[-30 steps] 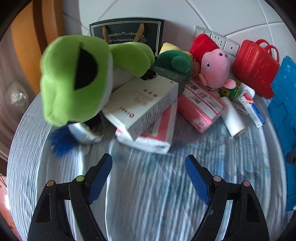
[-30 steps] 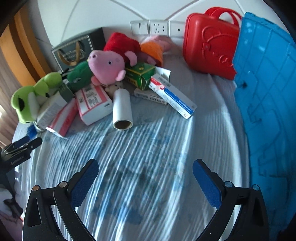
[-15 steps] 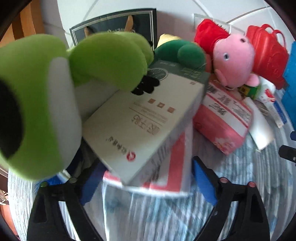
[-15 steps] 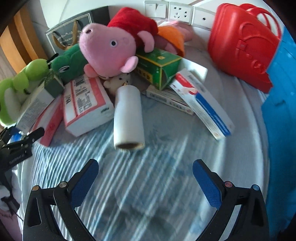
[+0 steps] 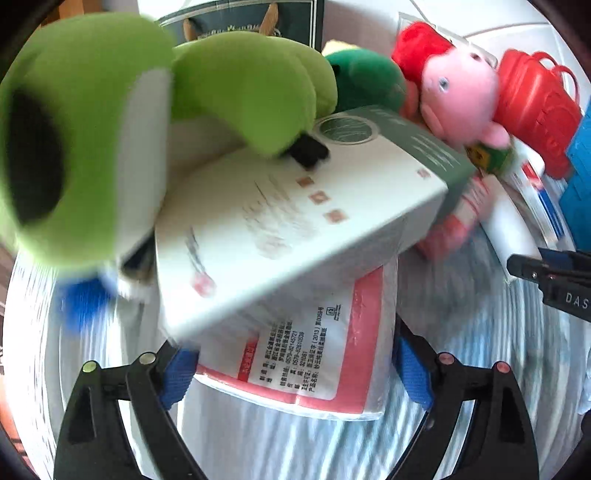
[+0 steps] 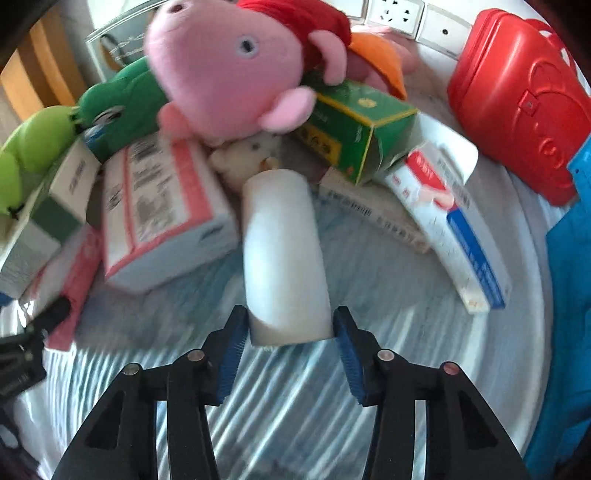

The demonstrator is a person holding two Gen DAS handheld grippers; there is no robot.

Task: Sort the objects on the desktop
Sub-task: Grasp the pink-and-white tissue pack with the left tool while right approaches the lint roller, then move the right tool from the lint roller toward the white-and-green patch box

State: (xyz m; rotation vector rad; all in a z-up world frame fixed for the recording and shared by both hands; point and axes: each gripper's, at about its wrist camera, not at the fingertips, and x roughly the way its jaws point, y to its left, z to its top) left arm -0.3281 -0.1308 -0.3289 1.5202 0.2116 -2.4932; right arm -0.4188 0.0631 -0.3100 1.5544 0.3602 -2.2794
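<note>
A white wall socket panel (image 6: 397,16) is seen at the top of the right wrist frame, set in a tiled wall (image 6: 448,5). Orange-brown wooden furniture (image 6: 44,79) is seen at the upper left. A striped blue-white cloth (image 6: 303,398) is spread across the lower frame.

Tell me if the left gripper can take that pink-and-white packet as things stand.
Probably yes. The left gripper is open, with a finger on either side of the pink-and-white packet. But the white box lies tilted on top of it, under the green plush, and may slide off when it is lifted.
</note>
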